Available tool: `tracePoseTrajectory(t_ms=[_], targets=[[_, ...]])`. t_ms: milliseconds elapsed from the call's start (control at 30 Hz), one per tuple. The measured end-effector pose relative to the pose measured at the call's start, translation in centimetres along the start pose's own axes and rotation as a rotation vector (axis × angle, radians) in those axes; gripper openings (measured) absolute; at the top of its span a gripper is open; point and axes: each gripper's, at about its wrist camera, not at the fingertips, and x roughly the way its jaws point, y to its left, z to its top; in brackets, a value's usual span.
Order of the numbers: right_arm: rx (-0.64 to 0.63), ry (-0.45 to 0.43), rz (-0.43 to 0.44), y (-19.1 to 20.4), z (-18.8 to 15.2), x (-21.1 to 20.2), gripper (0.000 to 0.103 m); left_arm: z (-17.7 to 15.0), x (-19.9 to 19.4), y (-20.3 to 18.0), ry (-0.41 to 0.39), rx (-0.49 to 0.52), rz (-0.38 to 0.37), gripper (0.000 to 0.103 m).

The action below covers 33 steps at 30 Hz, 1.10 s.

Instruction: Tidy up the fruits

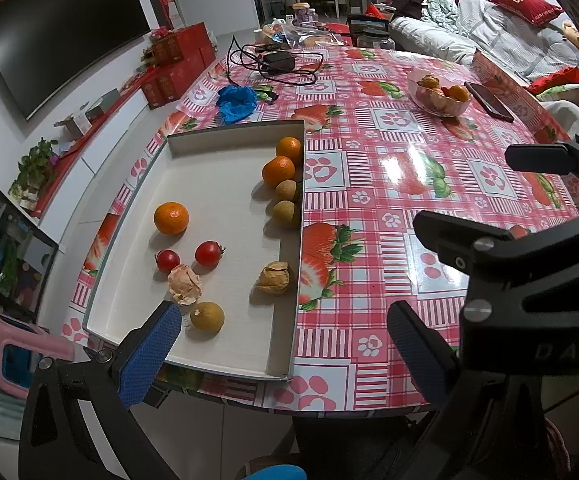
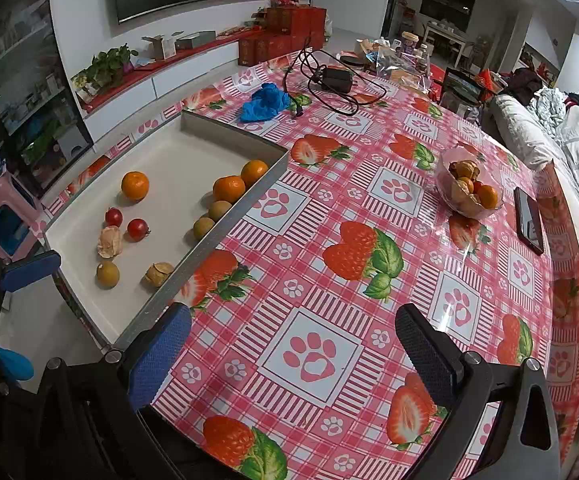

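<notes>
Strawberry-print pink tablecloth (image 2: 313, 248) spreads under both claws. Left claw (image 1: 285, 344) gapes empty; shallow white cardboard tray (image 1: 209, 168) of oranges, longans, cherry tomatoes lies ahead-left. Right claw (image 2: 293, 340) gapes empty; clear glass fruit bowl (image 2: 469, 188) sits far ahead-right.

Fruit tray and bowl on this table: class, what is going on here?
A person holding two grippers is sorting fruit. The left gripper and right gripper both hang open and empty. The white tray holds three oranges, two cherry tomatoes, longans and husked fruits. More fruit waits in the glass bowl.
</notes>
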Motion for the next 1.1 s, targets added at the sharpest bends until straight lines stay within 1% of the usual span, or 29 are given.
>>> tracePoseTrajectory(t_ms=[200, 467, 667, 1100], targets=[[0.000, -0.001, 0.000, -0.1, 0.0, 0.0, 0.103, 0.1, -0.1, -0.2, -0.001, 0.005, 0.002, 0.103], [0.017, -0.003, 0.002, -0.7, -0.1, 0.0, 0.103, 0.3, -0.6, -0.9, -0.016, 0.026, 0.030, 0.103], [0.054, -0.005, -0.004, -2.6, -1.1, -0.3, 0.103, 0.6, -0.7, -1.5, -0.020, 0.045, 0.051, 0.103], [0.160, 0.025, -0.027, -7.0, -4.2, 0.9, 0.103, 0.9, -0.7, -3.4, -0.023, 0.076, 0.063, 0.103]])
